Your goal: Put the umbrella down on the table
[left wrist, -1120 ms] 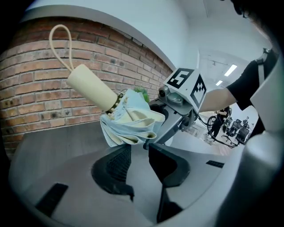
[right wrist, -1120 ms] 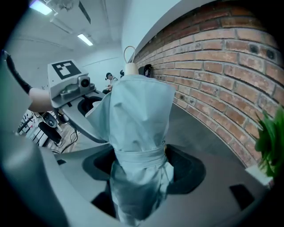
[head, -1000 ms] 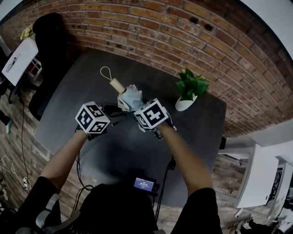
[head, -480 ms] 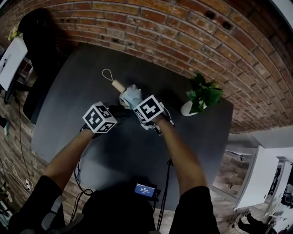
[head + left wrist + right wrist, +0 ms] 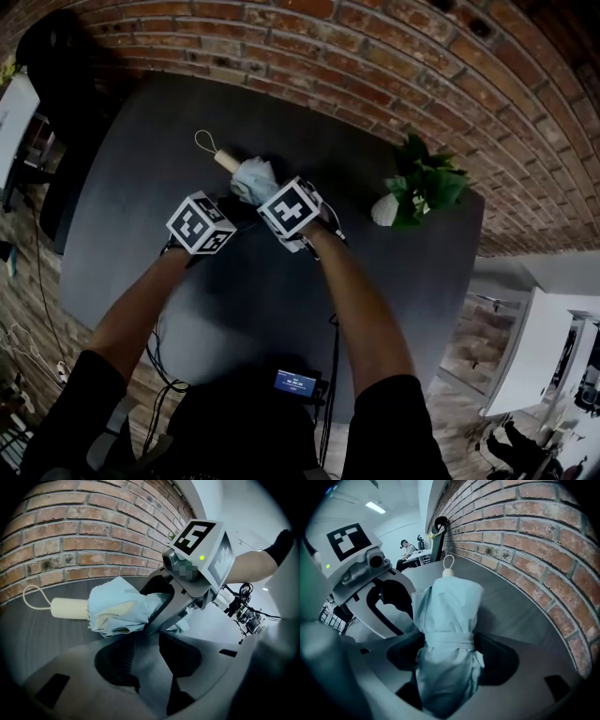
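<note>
A folded light-blue umbrella (image 5: 251,176) with a cream handle (image 5: 225,161) and a cord loop (image 5: 202,141) hangs low over the dark table (image 5: 141,141). Whether it touches the top I cannot tell. My right gripper (image 5: 449,641) is shut on the umbrella (image 5: 450,616), its pads (image 5: 494,656) pressing at the wrap strap. The handle (image 5: 449,573) points away toward the brick wall's far end. My left gripper (image 5: 147,639) is just short of the umbrella (image 5: 119,609). Its jaws have just been opening and stand open with nothing between them. In the head view the two marker cubes sit side by side, left (image 5: 201,223) and right (image 5: 291,208).
A green plant (image 5: 427,183) in a white pot (image 5: 380,211) stands at the table's back right, near the brick wall (image 5: 394,84). A black chair (image 5: 56,56) is beyond the table's left end. Cables and a small lit screen (image 5: 296,381) hang at the person's front.
Both grippers and the umbrella have sunk toward the table and drifted toward the wall. The right grip on the umbrella is unchanged.
</note>
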`<move>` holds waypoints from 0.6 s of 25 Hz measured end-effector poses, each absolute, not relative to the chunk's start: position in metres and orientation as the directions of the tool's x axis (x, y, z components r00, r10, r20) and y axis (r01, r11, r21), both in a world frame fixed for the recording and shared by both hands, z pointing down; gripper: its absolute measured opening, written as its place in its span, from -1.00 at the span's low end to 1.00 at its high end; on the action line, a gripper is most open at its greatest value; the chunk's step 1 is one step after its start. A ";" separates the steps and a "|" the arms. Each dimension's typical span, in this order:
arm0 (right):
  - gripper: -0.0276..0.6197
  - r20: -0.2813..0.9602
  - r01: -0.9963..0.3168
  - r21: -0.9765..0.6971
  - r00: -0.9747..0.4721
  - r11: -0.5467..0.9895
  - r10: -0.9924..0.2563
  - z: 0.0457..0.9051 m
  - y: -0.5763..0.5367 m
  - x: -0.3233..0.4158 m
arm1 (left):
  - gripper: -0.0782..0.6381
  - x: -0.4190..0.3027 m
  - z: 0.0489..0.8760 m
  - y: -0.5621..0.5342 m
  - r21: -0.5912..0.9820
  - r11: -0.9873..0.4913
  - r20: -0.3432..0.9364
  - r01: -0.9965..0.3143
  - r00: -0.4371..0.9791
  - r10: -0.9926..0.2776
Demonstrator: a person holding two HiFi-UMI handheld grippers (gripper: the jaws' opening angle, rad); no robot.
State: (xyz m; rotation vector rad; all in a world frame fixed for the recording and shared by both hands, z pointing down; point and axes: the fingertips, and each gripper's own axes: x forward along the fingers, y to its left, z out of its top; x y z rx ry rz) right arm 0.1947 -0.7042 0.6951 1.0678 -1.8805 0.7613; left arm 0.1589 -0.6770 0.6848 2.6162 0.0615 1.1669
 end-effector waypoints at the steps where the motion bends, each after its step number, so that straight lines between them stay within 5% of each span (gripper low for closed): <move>1: 0.11 0.868 -0.881 -0.091 -0.299 0.464 -0.397 0.696 -0.707 0.193 | -0.41 0.159 0.688 -0.678 0.269 -0.960 0.729 -0.076 0.668 0.151; 15: 0.21 0.856 -0.855 -0.060 -0.310 0.515 -0.414 0.695 -0.714 0.185 | -0.30 0.155 0.693 -0.675 0.267 -0.960 0.756 -0.080 0.635 0.157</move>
